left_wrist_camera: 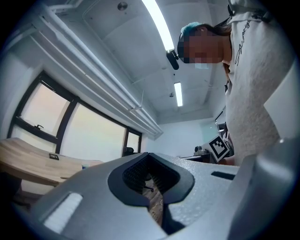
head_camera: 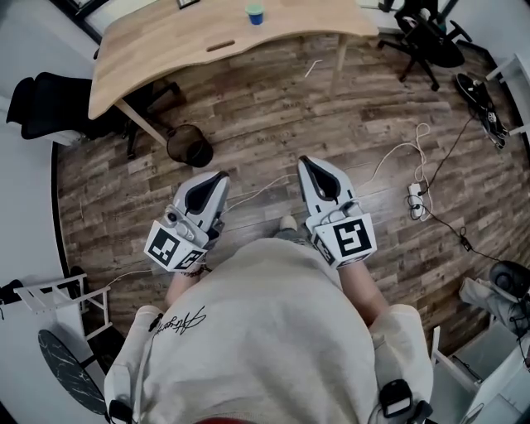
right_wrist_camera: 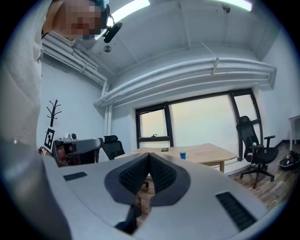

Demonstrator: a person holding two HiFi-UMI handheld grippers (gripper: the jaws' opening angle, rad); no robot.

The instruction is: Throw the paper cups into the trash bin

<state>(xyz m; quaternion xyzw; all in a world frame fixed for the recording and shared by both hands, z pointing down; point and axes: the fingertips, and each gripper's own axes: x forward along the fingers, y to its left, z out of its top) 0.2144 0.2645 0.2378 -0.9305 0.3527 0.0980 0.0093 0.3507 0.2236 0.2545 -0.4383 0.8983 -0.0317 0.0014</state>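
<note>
A blue-green paper cup (head_camera: 255,13) stands on the far side of the wooden table (head_camera: 207,37). It also shows small in the right gripper view, as a cup (right_wrist_camera: 183,155) on the table (right_wrist_camera: 206,152) well beyond the jaws. The black mesh trash bin (head_camera: 190,146) sits on the floor by the table's near edge, ahead of my left gripper (head_camera: 223,175). Both grippers are held close in front of the person's body, pointing toward the table. My left gripper (left_wrist_camera: 149,155) is shut and empty. My right gripper (head_camera: 304,160) (right_wrist_camera: 149,154) is shut too, with nothing held.
Black office chairs stand at the left (head_camera: 50,103) and the far right (head_camera: 426,37). A power strip with white cables (head_camera: 416,199) lies on the wood floor to the right. A white rack (head_camera: 50,298) stands at the lower left.
</note>
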